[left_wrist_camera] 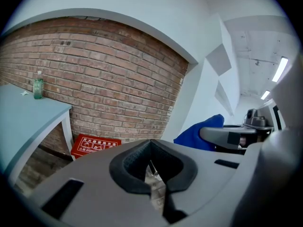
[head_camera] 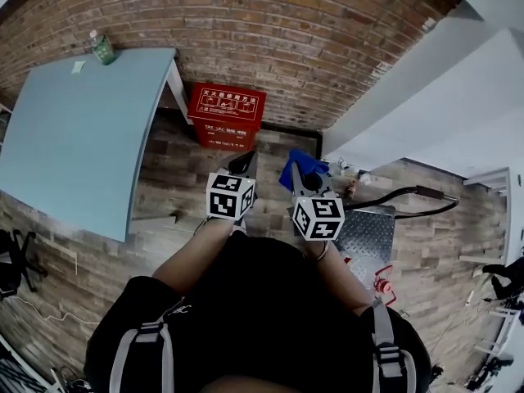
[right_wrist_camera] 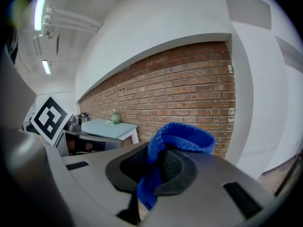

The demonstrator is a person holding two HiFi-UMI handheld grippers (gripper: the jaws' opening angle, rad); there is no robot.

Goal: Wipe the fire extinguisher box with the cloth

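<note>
**A:** Where is the fire extinguisher box [head_camera: 227, 115]?

**B:** On the floor [head_camera: 188, 178], set against the foot of the brick wall [head_camera: 270, 31], just beside the leg at the tabletop's [head_camera: 74, 137] far right corner. It's red with white print on the lid. The lid is down, so whatever is inside doesn't show.

**A:** And the cloth [right_wrist_camera: 177, 141]?

**B:** It's blue and pinched in the right claw [right_wrist_camera: 154, 174]. The jaws are closed on a fold of it, with a loop bulging above them and a tail hanging below. It's held in the air, short of the box and not touching it.

**A:** What about the left claw [left_wrist_camera: 151, 167]?

**B:** Its jaws are together with nothing between them. It's held up beside the right one, in front of the person's chest, and both point towards the box.

**A:** Any other container about?

**B:** A greenish bottle [head_camera: 102, 47] with a pale cap stands upright at the tabletop's far edge, close to the wall. I can't tell whether it holds anything. A small pale scrap [head_camera: 78, 66] lies near it, and the rest of that surface is plain light blue.
</note>
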